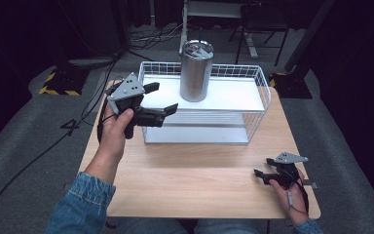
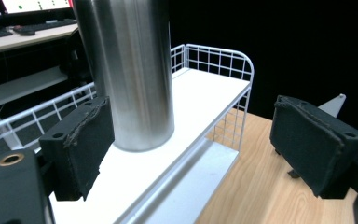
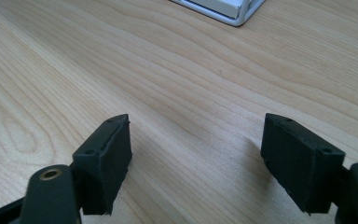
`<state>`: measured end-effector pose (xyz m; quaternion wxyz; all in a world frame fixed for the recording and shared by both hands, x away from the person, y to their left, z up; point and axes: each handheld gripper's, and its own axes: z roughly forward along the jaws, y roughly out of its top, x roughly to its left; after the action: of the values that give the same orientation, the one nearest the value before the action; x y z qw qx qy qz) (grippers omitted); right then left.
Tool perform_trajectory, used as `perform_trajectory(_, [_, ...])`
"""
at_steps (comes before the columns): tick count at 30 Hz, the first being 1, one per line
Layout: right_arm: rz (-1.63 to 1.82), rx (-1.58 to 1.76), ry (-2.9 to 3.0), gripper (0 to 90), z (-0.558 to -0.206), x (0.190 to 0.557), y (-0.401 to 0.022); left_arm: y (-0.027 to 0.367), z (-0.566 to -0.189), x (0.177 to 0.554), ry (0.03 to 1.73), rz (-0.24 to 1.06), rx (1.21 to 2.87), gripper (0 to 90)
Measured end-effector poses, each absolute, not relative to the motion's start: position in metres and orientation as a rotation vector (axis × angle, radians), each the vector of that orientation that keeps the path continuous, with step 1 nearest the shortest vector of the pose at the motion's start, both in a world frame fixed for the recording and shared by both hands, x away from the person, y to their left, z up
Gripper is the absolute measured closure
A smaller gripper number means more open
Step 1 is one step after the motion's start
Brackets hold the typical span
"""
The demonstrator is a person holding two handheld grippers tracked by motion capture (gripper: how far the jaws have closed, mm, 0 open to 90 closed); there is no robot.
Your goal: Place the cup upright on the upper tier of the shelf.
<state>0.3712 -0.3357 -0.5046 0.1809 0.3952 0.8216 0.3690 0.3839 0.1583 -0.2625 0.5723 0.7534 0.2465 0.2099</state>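
Currently we hold the left gripper (image 1: 159,99) with jaws wide, at nine o'clock of the steel tumbler (image 1: 196,71) on the rack shelf (image 1: 233,95), presumably to straddle it, while the right gripper (image 1: 264,175) rests wide-jawed on the bench (image 1: 195,180).

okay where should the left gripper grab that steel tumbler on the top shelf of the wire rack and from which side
Grip the steel tumbler across its smooth round body, about mid-height, below the lid. Come in level from the rack's left end, where the left gripper already sits with jaws open wide. The tumbler stands upright on the top shelf, and the low wire rim there leaves its wall exposed.
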Motion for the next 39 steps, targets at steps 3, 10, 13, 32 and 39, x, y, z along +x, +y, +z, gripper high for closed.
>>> perform_trajectory(3, [1.042, 1.116, 2.322, 24.7, -0.505, 0.371, -0.336, 0.163, -0.268, 0.377, 0.572, 0.483, 1.769, 14.3])
perform_trajectory(10, [1.040, 1.113, 2.320, 24.6, -0.505, 0.371, -0.335, 0.178, -0.286, 0.366, 0.586, 0.468, 1.762, 14.3])
perform_trajectory(13, [1.037, 1.110, 2.316, 24.6, -0.504, 0.370, -0.335, 0.185, -0.295, 0.363, 0.587, 0.465, 1.762, 14.3])
perform_trajectory(32, [1.035, 1.105, 2.315, 24.6, -0.505, 0.370, -0.334, 0.221, -0.358, 0.347, 0.674, 0.438, 1.786, 14.8])
perform_trajectory(39, [1.035, 1.104, 2.315, 24.6, -0.504, 0.370, -0.334, 0.232, -0.388, 0.343, 0.695, 0.433, 1.824, 14.9])
